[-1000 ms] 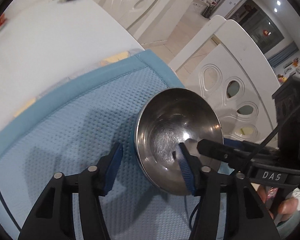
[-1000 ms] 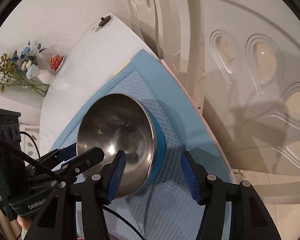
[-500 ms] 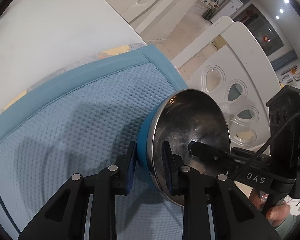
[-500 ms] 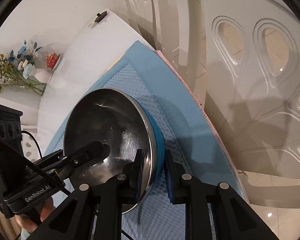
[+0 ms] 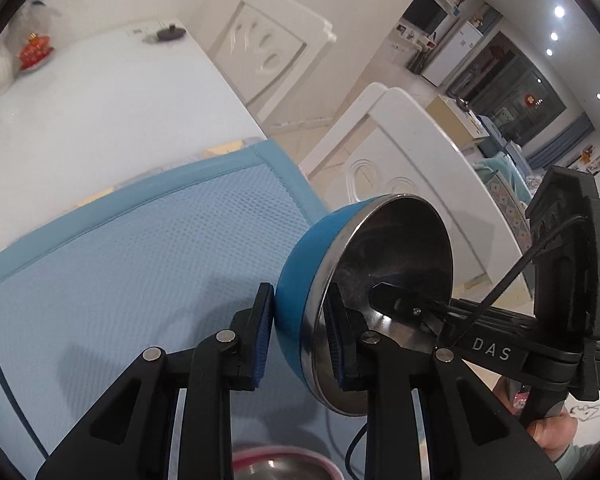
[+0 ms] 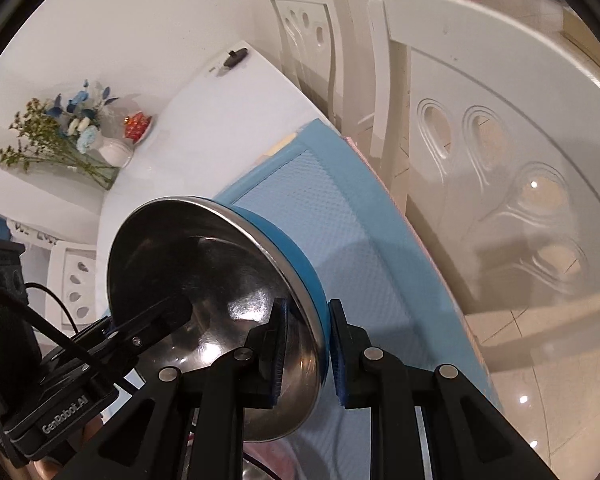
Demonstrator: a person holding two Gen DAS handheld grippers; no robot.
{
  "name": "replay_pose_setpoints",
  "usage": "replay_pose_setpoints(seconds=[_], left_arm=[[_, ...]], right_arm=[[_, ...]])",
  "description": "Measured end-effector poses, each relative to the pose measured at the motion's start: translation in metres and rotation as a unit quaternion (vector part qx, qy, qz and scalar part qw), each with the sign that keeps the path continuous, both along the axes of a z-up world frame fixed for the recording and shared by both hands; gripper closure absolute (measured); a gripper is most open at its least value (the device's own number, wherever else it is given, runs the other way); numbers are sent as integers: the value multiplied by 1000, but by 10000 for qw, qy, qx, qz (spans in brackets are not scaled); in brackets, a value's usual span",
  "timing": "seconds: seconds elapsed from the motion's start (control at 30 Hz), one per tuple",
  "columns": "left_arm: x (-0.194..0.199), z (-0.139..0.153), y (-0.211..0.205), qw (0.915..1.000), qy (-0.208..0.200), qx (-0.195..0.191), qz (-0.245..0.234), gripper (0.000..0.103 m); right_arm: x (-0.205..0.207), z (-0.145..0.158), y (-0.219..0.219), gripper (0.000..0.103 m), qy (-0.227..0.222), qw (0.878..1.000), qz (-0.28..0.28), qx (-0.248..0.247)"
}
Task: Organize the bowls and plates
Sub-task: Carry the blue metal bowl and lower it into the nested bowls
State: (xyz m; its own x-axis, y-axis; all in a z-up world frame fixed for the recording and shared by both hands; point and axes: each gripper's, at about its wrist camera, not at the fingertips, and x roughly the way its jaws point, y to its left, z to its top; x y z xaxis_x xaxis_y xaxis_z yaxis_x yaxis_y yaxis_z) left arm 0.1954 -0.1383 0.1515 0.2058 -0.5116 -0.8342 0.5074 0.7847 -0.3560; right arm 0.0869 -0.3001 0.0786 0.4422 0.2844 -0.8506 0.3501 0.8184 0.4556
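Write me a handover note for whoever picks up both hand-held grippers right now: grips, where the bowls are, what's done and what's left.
Left hand-held gripper: shut on the rim of the blue bowl, one pad inside, one outside.
Right hand-held gripper: shut on the opposite rim of the same bowl.
The bowl is tilted, steel inside facing the cameras, apparently lifted off the blue mat.
A pink-rimmed bowl sits at the near edge, below the grippers.
Done: pick-up.
Left: set the blue bowl down, probably nested with the pink-rimmed one, then release.
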Motion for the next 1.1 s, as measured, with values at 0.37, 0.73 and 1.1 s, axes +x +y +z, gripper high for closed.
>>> replay_pose_setpoints(seconds=[0.37,0.73,1.1], left_arm=[[-61,30,35,9990,-142,97,415,81],[-102,4,84,9948,253,446,875,81],[-134,-25,101,9899,465,820,1063,81]], right_arm=[[-59,35,40,84,-61,9995,261,139],[-85,24,90,84,333,9961,805,169],[-97,-8,114,84,929,9893,1082,316]])
